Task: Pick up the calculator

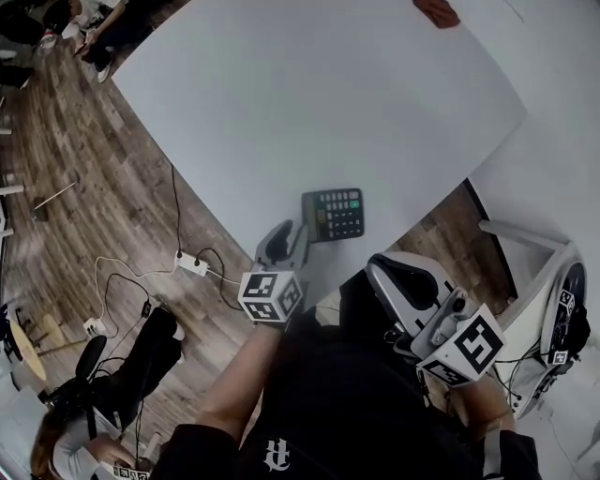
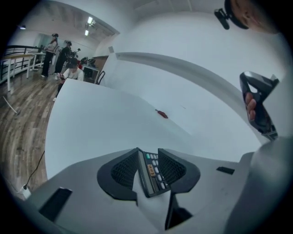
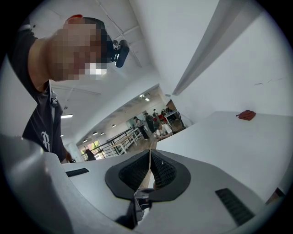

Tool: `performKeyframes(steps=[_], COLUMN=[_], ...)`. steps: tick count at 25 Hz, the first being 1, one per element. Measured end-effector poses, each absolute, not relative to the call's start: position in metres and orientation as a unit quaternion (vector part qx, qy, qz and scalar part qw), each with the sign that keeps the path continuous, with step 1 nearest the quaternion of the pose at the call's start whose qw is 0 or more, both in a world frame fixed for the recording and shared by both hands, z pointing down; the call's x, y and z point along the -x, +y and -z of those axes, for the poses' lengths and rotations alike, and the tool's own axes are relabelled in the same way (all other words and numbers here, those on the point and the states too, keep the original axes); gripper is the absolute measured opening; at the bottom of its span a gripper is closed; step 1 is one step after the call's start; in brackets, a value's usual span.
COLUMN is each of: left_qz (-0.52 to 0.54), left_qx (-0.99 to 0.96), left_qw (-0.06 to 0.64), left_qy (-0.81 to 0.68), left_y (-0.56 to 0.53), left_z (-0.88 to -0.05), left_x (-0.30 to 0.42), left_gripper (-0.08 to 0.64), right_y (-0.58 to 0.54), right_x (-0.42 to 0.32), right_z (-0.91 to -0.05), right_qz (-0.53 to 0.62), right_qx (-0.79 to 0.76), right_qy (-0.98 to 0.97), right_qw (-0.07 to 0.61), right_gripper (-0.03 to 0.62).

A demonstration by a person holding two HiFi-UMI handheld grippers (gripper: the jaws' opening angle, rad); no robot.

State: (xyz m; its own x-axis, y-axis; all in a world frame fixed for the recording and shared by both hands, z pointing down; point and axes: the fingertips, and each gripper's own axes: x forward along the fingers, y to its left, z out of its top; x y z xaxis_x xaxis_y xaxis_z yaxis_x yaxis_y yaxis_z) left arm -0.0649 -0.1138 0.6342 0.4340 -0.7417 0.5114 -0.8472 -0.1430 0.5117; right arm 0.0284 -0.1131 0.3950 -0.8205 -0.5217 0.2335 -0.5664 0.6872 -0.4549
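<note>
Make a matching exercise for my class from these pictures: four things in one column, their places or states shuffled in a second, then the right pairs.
Things
1. calculator
2. left tongs
3. right tongs
4. red item

Place or state
A. shut, nothing between them
B. far end of the table
C. open
D. lying flat by the table's near edge

Pairs: 1-D, 2-C, 3-A, 4-B

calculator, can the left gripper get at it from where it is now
Probably yes. The left gripper has its jaws apart, and the calculator lies flat near the edge of the table right ahead of them, showing in the gap. Nothing stands in between.
</note>
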Motion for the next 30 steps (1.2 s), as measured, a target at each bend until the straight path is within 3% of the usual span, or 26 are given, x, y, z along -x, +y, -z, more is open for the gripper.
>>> performKeyframes(steps=[21,25,30], left_qz=[-0.059,-0.036,-0.006], left_qx=[-0.703,-0.712,-0.711], left_qw=[0.515,0.518,0.529], left_qy=[-0.486,-0.473,-0.463], left_y=[-0.121,-0.124,-0.126], left_z=[-0.71,-0.705,-0.7], left_x=[0.045,0.043,0.041], left_gripper=[0.136,0.069,0.052], right_y=[-0.133,-0.135,-0.134], right_x=[-0.049,-0.048,-0.051], right_z=[-0.424,-0.424,-0.425], right_qz=[-0.293,-0.294,-0.294], right_qx=[-0.299,-0.302,-0.305], right_qy=[-0.906,-0.905,-0.904], right_qw=[0.061,0.061,0.062], right_gripper=[0.015,0.015,0.015])
